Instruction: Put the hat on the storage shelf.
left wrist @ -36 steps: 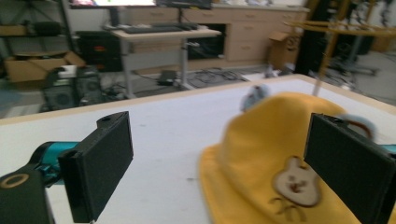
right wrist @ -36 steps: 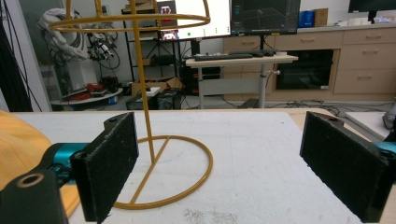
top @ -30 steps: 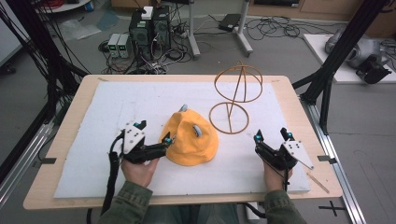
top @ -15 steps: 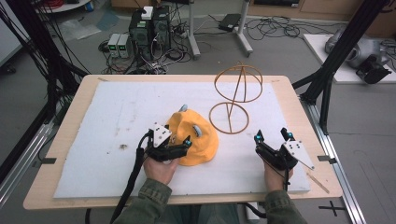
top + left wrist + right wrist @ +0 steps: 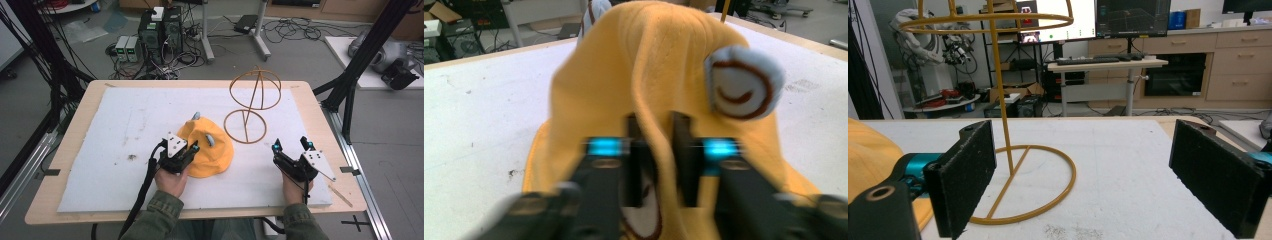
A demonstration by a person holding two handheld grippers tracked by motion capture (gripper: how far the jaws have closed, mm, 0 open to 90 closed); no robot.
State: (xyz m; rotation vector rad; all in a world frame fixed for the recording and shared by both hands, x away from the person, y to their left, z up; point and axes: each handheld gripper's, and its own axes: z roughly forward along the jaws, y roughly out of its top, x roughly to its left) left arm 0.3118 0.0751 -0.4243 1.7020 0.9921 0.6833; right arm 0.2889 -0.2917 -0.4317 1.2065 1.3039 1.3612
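While the right gripper (image 5: 291, 146) waits apart near the bench (image 5: 310, 95) edge, its fingers (image 5: 966, 175) spread wide on nothing, the left gripper (image 5: 659, 125) has come in from the left since a second ago and its fingers have just been closing; they now pinch a fold of the yellow hat (image 5: 212, 150). I judge a lift toward the wire stand (image 5: 252, 107) can begin. Lying crumpled beside the stand's base ring, the hat runs front-to-back, its peak pointing away.

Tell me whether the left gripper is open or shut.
Shut: the left gripper pinches a fold of the yellow hat.
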